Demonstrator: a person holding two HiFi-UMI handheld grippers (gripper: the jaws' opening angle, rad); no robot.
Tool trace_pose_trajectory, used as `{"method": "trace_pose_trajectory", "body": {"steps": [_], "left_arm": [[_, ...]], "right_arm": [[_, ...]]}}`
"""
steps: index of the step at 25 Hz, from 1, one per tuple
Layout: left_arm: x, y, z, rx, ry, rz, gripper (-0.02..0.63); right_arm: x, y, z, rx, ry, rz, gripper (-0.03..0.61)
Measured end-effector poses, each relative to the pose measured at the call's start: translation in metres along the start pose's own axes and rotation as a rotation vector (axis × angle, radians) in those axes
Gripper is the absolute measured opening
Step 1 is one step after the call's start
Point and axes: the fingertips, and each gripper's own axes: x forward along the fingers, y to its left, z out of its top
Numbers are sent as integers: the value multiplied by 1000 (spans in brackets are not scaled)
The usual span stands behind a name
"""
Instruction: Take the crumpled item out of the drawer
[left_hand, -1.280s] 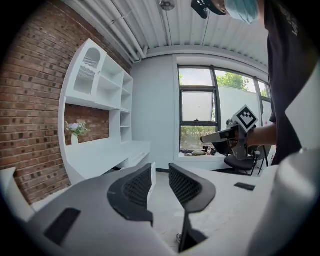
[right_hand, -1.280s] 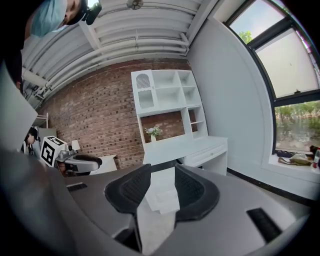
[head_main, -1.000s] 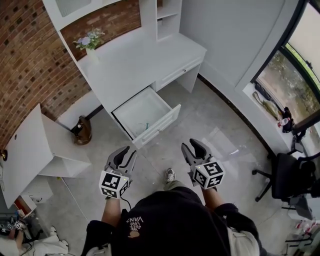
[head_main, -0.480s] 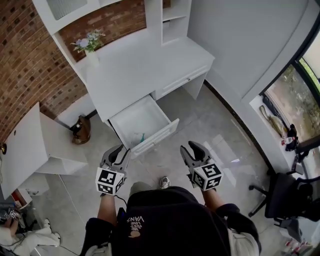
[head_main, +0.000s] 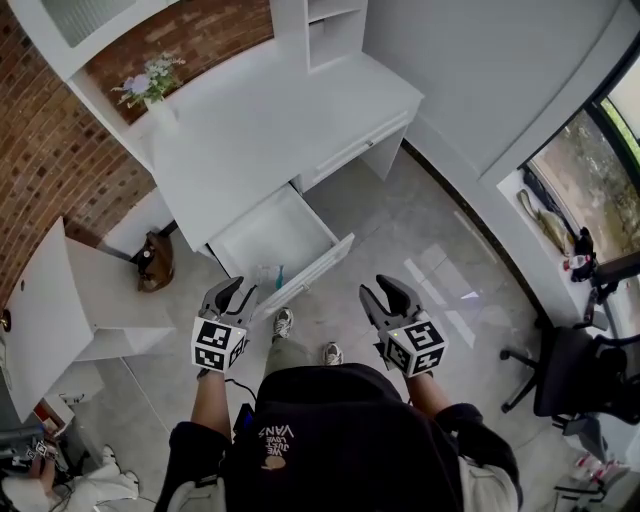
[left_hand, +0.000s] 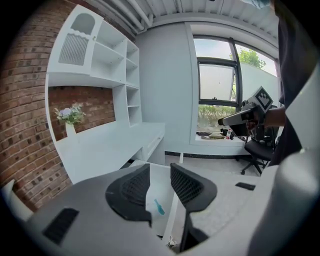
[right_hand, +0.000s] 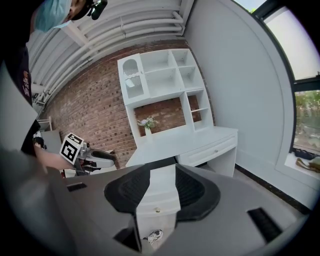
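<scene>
A white drawer (head_main: 300, 215) stands pulled out from the desk. Near its front left corner lies a pale crumpled item (head_main: 266, 275) with a teal bit on it. My left gripper (head_main: 233, 294) hovers just short of that corner, a little left of the item. Its jaws are opening and nothing is between them. In the left gripper view the teal bit (left_hand: 158, 207) shows through the gap of the left gripper (left_hand: 159, 173), down in the drawer. My right gripper (head_main: 382, 294) is open and empty over the floor, right of the drawer. The right gripper (right_hand: 162, 172) frames the drawer front (right_hand: 157, 197).
The white desk (head_main: 270, 130) carries a vase of flowers (head_main: 150, 85) against a brick wall. A brown object (head_main: 155, 265) sits on the floor at left beside a white panel (head_main: 60, 300). An office chair (head_main: 570, 370) stands at right. The person's shoes (head_main: 283, 322) are below the drawer.
The person has stepped towards the desk. Both grippers are closer to the drawer front, and the left one has reached its front left corner.
</scene>
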Motion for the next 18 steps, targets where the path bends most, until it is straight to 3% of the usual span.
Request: {"method": "trace_pose_trajectory", "body": {"steps": [11,18], "left_arm": [[80,44,-29,124,153,-211,123],[119,64,-45,167,202,-329,124]], "right_arm": [[43,-5,4,84,18,-173,137],[69,-1,-2,129,53,-257,141]]}}
